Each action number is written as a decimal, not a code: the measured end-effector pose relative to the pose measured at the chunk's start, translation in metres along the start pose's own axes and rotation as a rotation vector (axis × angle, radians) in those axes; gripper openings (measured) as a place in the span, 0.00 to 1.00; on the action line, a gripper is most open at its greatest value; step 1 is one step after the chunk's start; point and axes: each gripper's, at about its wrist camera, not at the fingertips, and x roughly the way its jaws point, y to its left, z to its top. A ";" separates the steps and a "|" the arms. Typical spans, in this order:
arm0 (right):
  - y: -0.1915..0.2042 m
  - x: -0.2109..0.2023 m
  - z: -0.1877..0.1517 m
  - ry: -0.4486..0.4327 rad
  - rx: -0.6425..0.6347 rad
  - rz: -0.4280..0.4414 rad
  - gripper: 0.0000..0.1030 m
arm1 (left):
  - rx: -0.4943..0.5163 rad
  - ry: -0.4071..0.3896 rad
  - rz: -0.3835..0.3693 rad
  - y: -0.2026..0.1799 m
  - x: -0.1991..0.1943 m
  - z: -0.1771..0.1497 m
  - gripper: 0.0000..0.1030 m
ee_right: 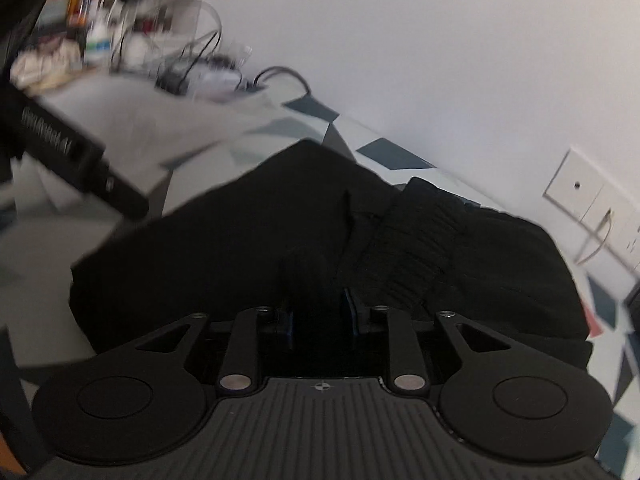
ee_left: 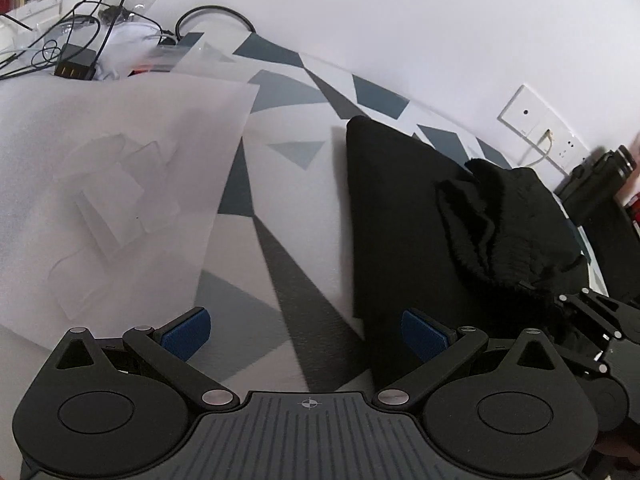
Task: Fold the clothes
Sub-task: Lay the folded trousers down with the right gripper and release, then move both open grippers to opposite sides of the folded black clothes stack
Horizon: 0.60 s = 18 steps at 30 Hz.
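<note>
A black garment [ee_left: 404,208] lies on the patterned table, partly folded, with its ribbed waistband [ee_left: 492,220] bunched on top at the right. My left gripper [ee_left: 306,330] hangs open just above the table at the garment's left edge, blue pads [ee_left: 188,332] wide apart and nothing between them. The right gripper [ee_left: 592,320] shows at the left wrist view's right edge, against the cloth. In the right wrist view, blurred by motion, the right gripper [ee_right: 320,312] is shut on a fold of the black garment [ee_right: 248,232], with the ribbed waistband [ee_right: 416,236] just beyond it.
The table cover [ee_left: 288,216] has grey, blue and white triangles. A translucent plastic sheet [ee_left: 120,176] lies at the left. Cables and a charger [ee_left: 76,64] clutter the far left corner. A white wall with a socket plate [ee_left: 532,120] runs behind. A black device [ee_left: 600,176] stands at far right.
</note>
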 end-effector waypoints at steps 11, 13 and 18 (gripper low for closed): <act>-0.041 -0.033 0.045 0.036 0.223 0.090 0.70 | 0.002 -0.007 -0.036 0.013 0.006 0.012 0.99; -0.055 -0.023 0.053 0.044 0.285 0.054 0.71 | 0.020 -0.015 -0.018 0.011 0.001 0.011 0.99; -0.096 0.031 0.061 0.092 0.495 -0.075 0.71 | 0.059 -0.006 -0.013 0.010 -0.007 0.005 0.99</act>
